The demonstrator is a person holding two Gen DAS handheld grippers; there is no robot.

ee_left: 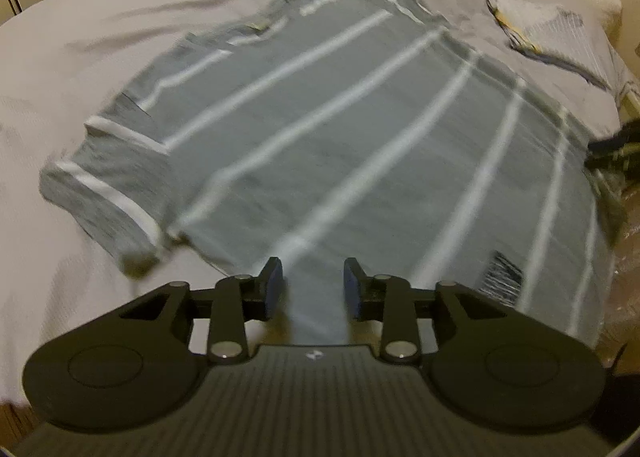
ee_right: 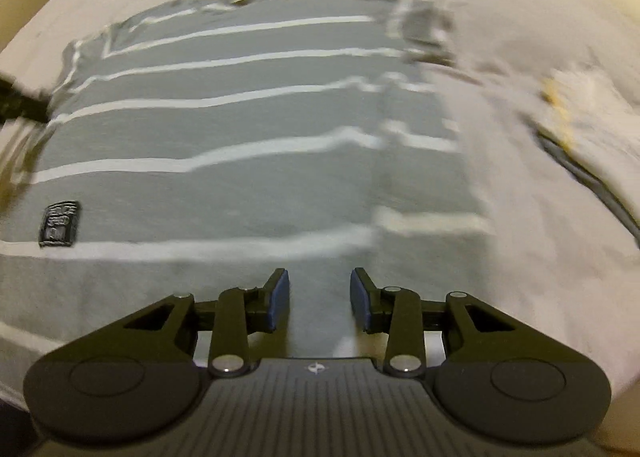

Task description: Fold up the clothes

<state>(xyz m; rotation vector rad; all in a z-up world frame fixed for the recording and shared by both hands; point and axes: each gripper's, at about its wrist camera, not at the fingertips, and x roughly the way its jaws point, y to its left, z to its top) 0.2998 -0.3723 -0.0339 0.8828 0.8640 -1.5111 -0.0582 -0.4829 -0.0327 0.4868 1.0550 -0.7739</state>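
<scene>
Both tools are hanging just above the near hem of the grey striped T-shirt (ee_left: 320,145), which is lying spread flat on the white bed (ee_left: 120,9). The left hand-held gripper (ee_left: 313,289) is standing with its blue pads (ee_left: 273,289) spread and nothing between them; the right hand-held gripper (ee_right: 319,299) is likewise parted and empty, with the shirt's cloth showing below the gap. Just beyond the right one, a side strip of the shirt is already lying folded in, its stripes broken at the crease. Further out, a sleeve is sitting ahead and to the left of the left tool, and a folded pale garment (ee_left: 552,33) is resting well apart, beyond the shirt. Both views are smeared, so I judge a hurried pinch could be catching one layer only or dragging the bedsheet up with it, skewing the fold.
</scene>
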